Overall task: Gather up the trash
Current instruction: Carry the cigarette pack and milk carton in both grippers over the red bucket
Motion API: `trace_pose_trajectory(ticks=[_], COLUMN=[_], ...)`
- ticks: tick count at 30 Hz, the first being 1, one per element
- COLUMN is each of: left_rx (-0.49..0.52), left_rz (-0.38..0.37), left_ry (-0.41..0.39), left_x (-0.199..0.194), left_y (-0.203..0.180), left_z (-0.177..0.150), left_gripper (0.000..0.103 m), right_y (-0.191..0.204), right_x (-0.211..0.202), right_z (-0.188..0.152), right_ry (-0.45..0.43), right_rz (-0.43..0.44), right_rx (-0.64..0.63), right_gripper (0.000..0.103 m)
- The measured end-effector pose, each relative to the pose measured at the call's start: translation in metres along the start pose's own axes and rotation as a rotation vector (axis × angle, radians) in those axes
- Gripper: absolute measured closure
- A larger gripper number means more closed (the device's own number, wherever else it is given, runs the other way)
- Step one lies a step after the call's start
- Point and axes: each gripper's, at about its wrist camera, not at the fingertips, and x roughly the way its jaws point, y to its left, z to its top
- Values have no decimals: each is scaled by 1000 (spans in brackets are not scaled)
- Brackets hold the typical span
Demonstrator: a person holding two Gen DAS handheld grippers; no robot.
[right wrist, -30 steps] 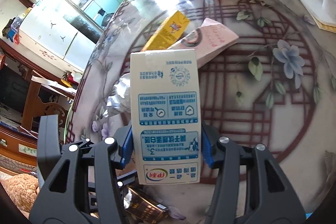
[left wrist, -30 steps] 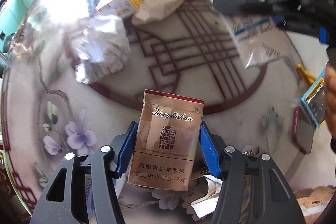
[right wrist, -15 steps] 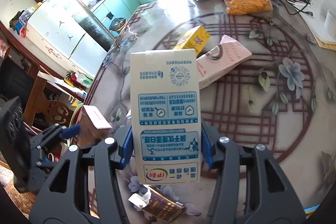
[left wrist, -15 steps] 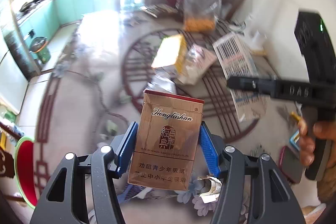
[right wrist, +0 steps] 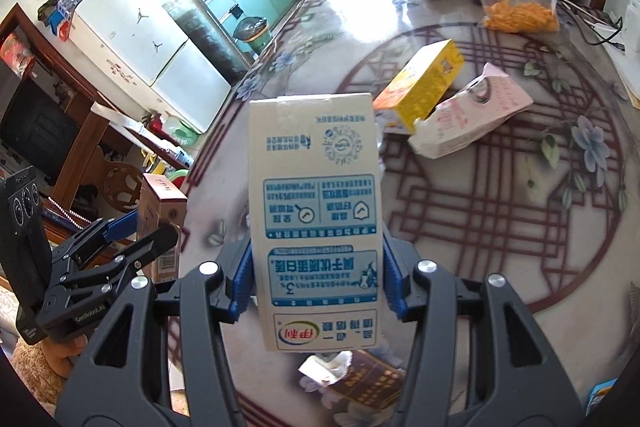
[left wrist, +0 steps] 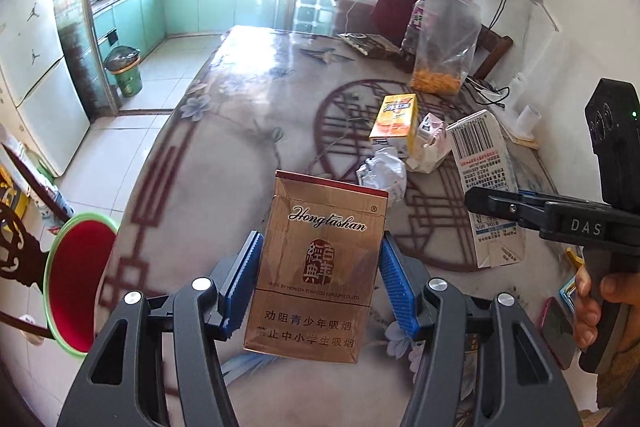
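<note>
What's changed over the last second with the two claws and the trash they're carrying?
Both claws have lifted away from the table: the left claw's view swung from close over the tabletop litter to the whole room, with a red bin now in view. Unchanged: the left claw grips the cigarette pack, the right claw the milk carton.

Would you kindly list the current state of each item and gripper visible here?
left gripper: shut on the cigarette pack.
cigarette pack: upright, lifted off the table.
right gripper: shut on the milk carton.
milk carton: held upside down, off the table.
yellow box: lying on its side.
pink carton: lying, crumpled.
crumpled foil: loose on the table.
red bin: open, beside the table.
</note>
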Motion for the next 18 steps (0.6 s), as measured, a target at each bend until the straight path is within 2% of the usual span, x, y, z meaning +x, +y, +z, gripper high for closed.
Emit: trace_pose_trajectory(ticks=[9, 18], left_rx=[-10, 4], left_rz=[-14, -51], left_ry=[-2, -17], left_x=[-6, -15], left_y=[28, 81], left_z=[-6, -1], left_gripper=[48, 48], right_y=[29, 81], right_x=[14, 29], right_z=[-6, -3], right_ry=[19, -6], right_rz=[-16, -69], right_rx=[-2, 5], right_gripper=[52, 52])
